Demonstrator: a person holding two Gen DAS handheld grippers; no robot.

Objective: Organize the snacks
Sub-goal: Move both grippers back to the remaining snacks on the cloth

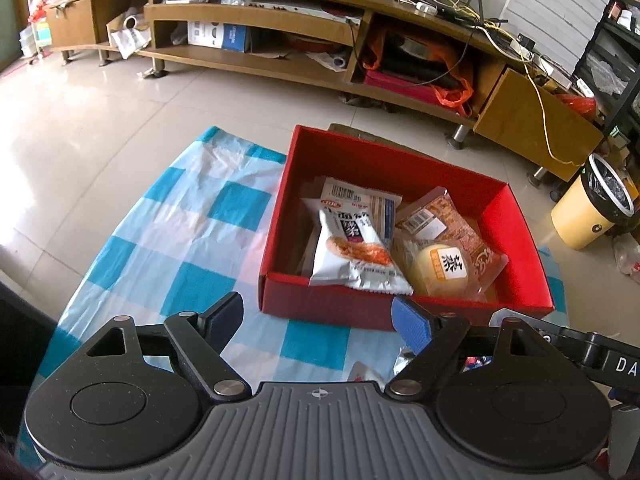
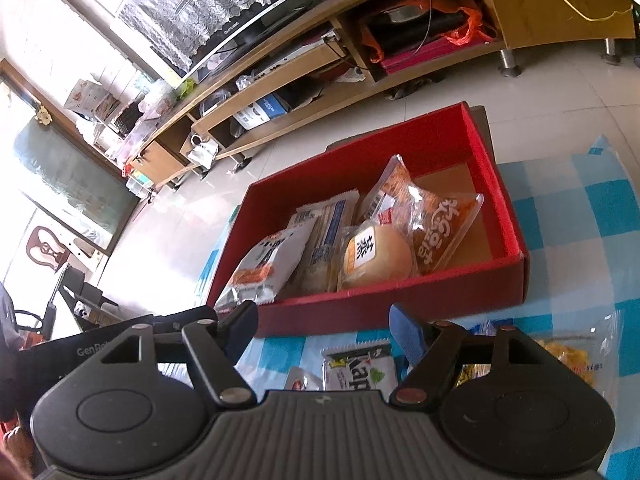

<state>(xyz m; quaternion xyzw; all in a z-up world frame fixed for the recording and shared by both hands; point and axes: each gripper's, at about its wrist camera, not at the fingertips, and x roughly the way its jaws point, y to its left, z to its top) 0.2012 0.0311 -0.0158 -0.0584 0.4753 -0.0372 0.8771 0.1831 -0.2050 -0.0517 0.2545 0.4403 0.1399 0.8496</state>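
A long wooden TV stand (image 1: 280, 60) runs along the far side of the tiled floor (image 1: 100, 120). Nearer, a blue-and-white checked cloth (image 1: 168, 248) covers the tabletop, and on it sits an open red box (image 1: 516, 240) holding the snacks already put away — a white packet (image 1: 352, 256) at its left, a striped packet (image 1: 360, 200) behind that, a round bun (image 1: 440, 268) in clear wrap, and an orange packet (image 2: 444, 224) toward the right. Just short of the box, both grippers hang over the cloth: the left gripper (image 1: 318, 320) with its fingers spread wide and nothing between them, the right gripper (image 2: 324, 324) likewise parted and empty. Under the right one lie loose snacks — a white-and-green packet (image 2: 360, 368) and, further right, a clear bag of yellow pieces (image 2: 572, 356).
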